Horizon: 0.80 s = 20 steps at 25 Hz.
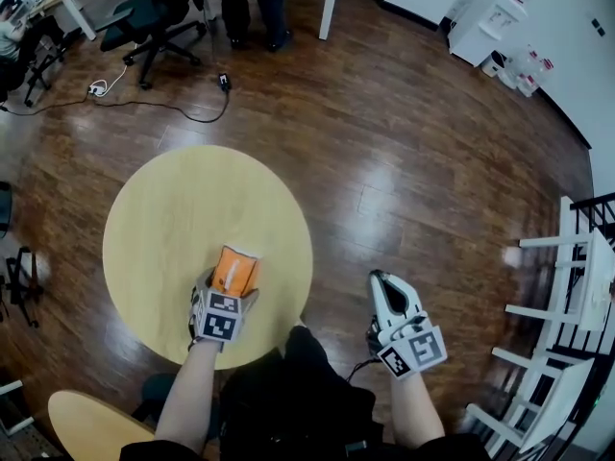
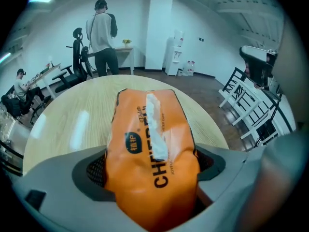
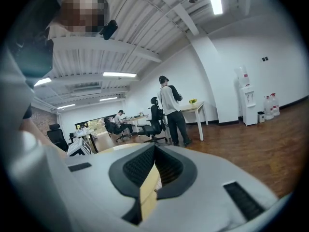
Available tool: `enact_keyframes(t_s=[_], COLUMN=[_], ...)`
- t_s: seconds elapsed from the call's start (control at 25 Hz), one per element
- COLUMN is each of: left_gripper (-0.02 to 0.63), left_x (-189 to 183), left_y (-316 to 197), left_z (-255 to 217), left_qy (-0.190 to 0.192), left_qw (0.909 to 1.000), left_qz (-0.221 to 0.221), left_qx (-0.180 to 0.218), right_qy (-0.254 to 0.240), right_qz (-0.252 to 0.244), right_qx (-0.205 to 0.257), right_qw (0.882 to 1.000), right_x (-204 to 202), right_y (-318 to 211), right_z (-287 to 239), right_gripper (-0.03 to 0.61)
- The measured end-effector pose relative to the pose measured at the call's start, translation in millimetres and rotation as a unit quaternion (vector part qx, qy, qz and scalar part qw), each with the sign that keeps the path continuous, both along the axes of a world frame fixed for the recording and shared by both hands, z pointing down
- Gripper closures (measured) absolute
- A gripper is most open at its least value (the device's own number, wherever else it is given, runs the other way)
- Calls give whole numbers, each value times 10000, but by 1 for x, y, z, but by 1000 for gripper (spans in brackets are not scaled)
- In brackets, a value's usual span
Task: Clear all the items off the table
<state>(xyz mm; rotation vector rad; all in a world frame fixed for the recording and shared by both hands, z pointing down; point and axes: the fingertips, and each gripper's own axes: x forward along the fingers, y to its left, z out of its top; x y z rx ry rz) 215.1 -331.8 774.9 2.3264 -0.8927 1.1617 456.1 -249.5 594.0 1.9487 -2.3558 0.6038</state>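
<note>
Straddling orange packet at round table's near edge with left gripper spread wide, holding right gripper beside table, pinched together.

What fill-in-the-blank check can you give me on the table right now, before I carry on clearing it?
The pack on the round table is ___ in colour.
The left gripper has the pack ___ its jaws.
The right gripper hangs over the wooden ___, off the table.
Missing words: orange; between; floor.
</note>
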Motion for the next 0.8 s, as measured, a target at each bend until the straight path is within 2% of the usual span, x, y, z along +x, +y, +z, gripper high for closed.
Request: enact_keyframes(t_s=[0.08, 0.16, 0.28, 0.4, 0.52, 0.56, 0.64, 0.76, 0.8], left_gripper=[135, 63, 62, 76, 185, 280, 350, 592, 612], left_x=[-1, -1, 1, -10, -36, -47, -66, -86, -90], left_y=[2, 5, -1, -13, -27, -31, -38, -48, -49], left_z=[-2, -10, -33, -65, -105, -120, -150, -206, -226], left_qy=[106, 249, 674, 1159, 1651, 1822, 2145, 2755, 2971], left_qw=[9999, 9996, 9972, 9905, 9763, 9692, 9536, 9264, 9175], left_qz=[65, 63, -295, -740, -1271, -1450, -1740, -1893, -1859], left_qx=[-88, -151, -125, 91, 586, 803, 1196, 1733, 1879], right_qy=[-39, -65, -58, -1, 53, 28, -37, 43, 88], right_qz=[-48, -151, -240, -331, -482, -556, -727, -926, -948], right_qx=[36, 104, 189, 268, 462, 583, 884, 1298, 1414], right_qw=[10000, 9998, 9995, 9991, 9978, 9967, 9934, 9872, 9854], right_x=[-8, -15, -15, -18, -25, -28, -35, -45, -48], right_y=[-3, -7, -11, -16, -22, -23, -25, -39, -43], right_z=[-3, -8, -14, -22, -37, -44, -64, -101, -112], right_gripper=[574, 574, 574, 574, 574, 574, 574, 574, 574])
